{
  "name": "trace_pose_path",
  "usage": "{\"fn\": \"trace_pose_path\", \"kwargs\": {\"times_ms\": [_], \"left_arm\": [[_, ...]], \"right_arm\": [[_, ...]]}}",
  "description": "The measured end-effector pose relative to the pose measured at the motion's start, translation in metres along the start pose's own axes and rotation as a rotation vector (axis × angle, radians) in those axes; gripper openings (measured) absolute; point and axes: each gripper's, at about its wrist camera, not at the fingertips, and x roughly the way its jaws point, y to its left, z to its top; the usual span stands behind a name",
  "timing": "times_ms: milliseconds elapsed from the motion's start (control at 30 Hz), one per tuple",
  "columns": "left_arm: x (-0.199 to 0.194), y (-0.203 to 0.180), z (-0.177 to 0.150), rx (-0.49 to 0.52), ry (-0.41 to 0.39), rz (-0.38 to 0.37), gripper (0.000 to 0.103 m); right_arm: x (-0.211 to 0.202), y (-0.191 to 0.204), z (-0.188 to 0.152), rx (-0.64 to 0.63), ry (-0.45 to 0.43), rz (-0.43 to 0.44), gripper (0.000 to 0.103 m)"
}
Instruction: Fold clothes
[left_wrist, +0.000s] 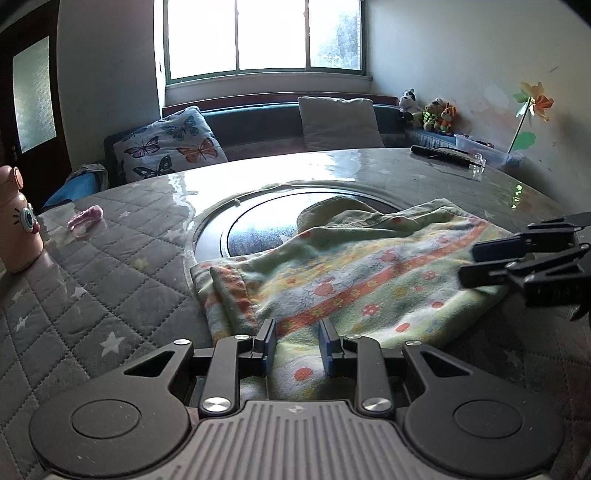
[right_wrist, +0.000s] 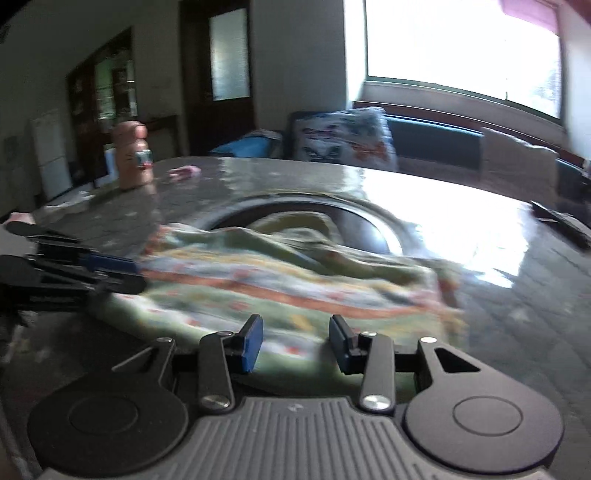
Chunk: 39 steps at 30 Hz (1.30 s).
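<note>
My bench (left_wrist: 122, 258), under a quilted grey star-print cover, carries the flowered garment (left_wrist: 362, 280), a pink bottle (left_wrist: 16, 225), a small pink scrap (left_wrist: 86, 218) and a black stick (left_wrist: 441, 153) at its far edge.

- Left gripper (left_wrist: 297, 341): black linkage arms, silver screws, blue finger pads, ribbed grey body.
- Right gripper (right_wrist: 295, 341): same black arms, silver screws, blue pads.

Both claws sit low and level, pointing inward toward each other. The left claw (left_wrist: 297, 345) has its blue-padded fingers (left_wrist: 269, 341) parted, gripping nothing. The right claw (right_wrist: 295, 345) gapes wider, equally unloaded.
</note>
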Motion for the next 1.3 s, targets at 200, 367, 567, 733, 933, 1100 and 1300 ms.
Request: {"fn": "trace_pose_path", "kwargs": {"times_ms": [200,367,567,733,933,1100,1300], "left_arm": [[-0.002,0.003,-0.001,-0.002,0.006,0.009,0.030],[-0.001,0.006,0.001,-0.019,0.017,0.016,0.032],[0.002,0.013,0.007,-0.058,0.030,0.044,0.032],[0.007,0.024,0.009,-0.112,0.041,0.067,0.033],[0.014,0.036,0.012,-0.191,0.054,0.121,0.041],[0.012,0.043,0.012,-0.241,0.066,0.107,0.044],[0.012,0.045,0.014,-0.260,0.079,0.052,0.026]], "right_arm": [[-0.009,-0.035,-0.009,0.081,0.001,-0.072,0.036],[-0.010,-0.045,-0.005,0.108,0.003,-0.080,0.032],[0.006,-0.038,0.007,0.066,0.011,-0.068,0.033],[0.012,-0.045,0.009,0.078,0.022,-0.097,0.037],[0.014,-0.069,0.013,0.160,0.009,-0.166,0.048],[0.020,-0.086,0.007,0.245,0.029,-0.153,0.051],[0.019,-0.087,0.004,0.276,0.024,-0.113,0.023]]}}
